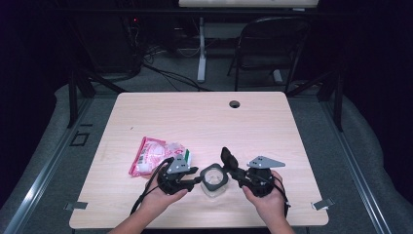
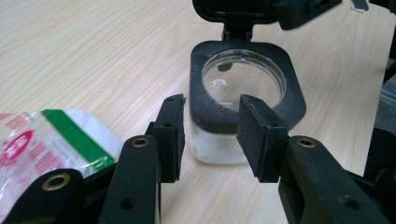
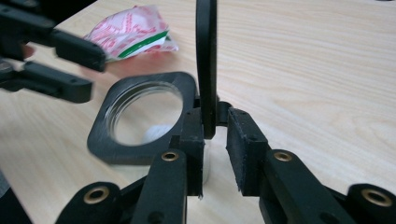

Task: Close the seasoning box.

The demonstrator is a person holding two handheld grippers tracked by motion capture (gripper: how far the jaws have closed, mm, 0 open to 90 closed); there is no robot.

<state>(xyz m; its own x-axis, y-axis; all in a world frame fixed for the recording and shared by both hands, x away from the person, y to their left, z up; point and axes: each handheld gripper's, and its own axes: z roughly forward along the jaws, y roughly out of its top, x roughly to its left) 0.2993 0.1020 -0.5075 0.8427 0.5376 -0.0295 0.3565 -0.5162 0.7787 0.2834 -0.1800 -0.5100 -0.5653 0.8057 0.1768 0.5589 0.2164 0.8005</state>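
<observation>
A: Where was the jar (image 1: 214,179)?
B: On the tabletop (image 1: 204,122) near the front edge, between both grippers, hinged lid (image 1: 228,159) standing upright.

A: Fingers?
B: Left gripper (image 2: 212,135) straddled the jar's black collar, fingers apart. Right gripper (image 3: 215,154) straddled the lid's edge, left finger touching, gap at the other.

A: Else?
B: Packet (image 1: 155,155) lay just left.

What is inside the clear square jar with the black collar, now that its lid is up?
The clear jar with the black collar looks mostly empty; through its round mouth I see glare and the bottom. The right gripper view shows a pale patch there, unclear what. The black hinged lid stands upright, hiding nothing inside.
</observation>
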